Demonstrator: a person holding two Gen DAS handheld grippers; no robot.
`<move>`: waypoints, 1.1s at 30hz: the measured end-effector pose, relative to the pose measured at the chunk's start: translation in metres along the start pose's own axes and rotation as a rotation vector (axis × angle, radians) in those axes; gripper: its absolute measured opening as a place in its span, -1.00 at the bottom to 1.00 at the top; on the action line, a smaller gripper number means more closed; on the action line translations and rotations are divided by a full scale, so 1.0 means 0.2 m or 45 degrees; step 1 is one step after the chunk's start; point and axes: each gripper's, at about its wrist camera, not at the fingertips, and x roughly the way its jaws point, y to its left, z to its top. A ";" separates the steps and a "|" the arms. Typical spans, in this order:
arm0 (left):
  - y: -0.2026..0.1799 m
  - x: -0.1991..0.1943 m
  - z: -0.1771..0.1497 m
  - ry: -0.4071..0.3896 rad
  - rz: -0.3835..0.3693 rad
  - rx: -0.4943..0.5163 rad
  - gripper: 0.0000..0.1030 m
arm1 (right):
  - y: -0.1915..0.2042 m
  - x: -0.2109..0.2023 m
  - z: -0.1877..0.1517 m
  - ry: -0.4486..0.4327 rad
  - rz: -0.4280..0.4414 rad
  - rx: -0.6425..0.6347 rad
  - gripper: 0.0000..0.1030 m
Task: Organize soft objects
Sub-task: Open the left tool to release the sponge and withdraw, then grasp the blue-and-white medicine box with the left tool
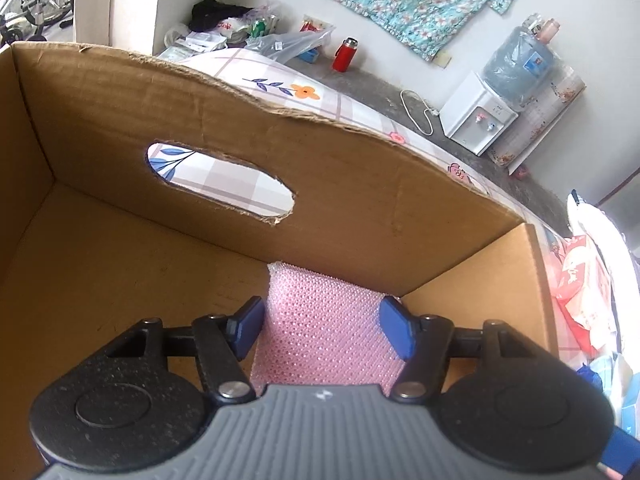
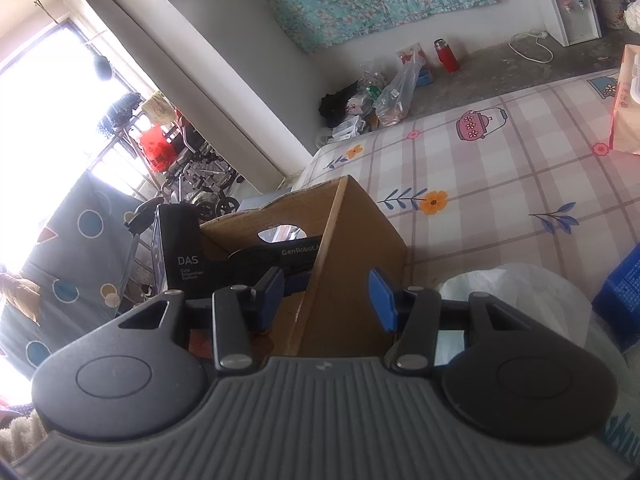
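A brown cardboard box (image 1: 120, 92) with an oval handle hole stands on the bed. My left gripper (image 1: 320, 312) reaches down inside it, shut on a pink dotted sponge cloth (image 1: 320, 344). Both blue pads (image 1: 394, 326) touch the cloth's sides, and its far end rests at the foot of the box's far wall. The rest of the box floor is bare. In the right wrist view the same box (image 2: 360, 232) lies just ahead, with the black body of the left tool (image 2: 208, 256) inside it. My right gripper (image 2: 326, 284) hovers open over the box's near corner, holding nothing.
The box sits on a plaid flowered bed sheet (image 2: 500, 184). A white plastic bag (image 2: 512, 284) and a blue crate (image 2: 624, 288) lie right of my right gripper. Red and white bags (image 1: 580, 300) are piled beside the box. A red flask (image 1: 344, 54) and a water dispenser (image 1: 480, 120) stand on the floor.
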 end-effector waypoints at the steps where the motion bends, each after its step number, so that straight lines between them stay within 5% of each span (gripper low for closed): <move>1: 0.00 -0.01 -0.01 0.000 0.000 0.001 0.28 | 0.00 -0.01 -0.01 0.000 -0.001 0.000 -0.08; 7: 0.02 -0.11 0.00 -0.013 -0.003 -0.022 0.67 | -0.01 -0.13 -0.04 -0.028 -0.017 -0.001 -0.08; 17: -0.07 -0.55 -0.05 -0.165 -0.046 0.058 0.88 | -0.05 -0.36 -0.14 -0.079 -0.024 0.034 -0.08; 21: -0.15 -0.72 -0.08 -0.225 -0.151 0.069 0.99 | -0.10 -0.47 -0.21 -0.097 -0.038 0.055 -0.08; 28: -0.40 -0.90 -0.18 -0.263 -0.242 0.170 1.00 | -0.24 -0.70 -0.29 -0.143 -0.089 0.103 -0.08; 33: -0.72 -0.86 -0.33 -0.200 -0.302 0.356 1.00 | -0.39 -0.93 -0.32 -0.212 -0.179 0.114 -0.08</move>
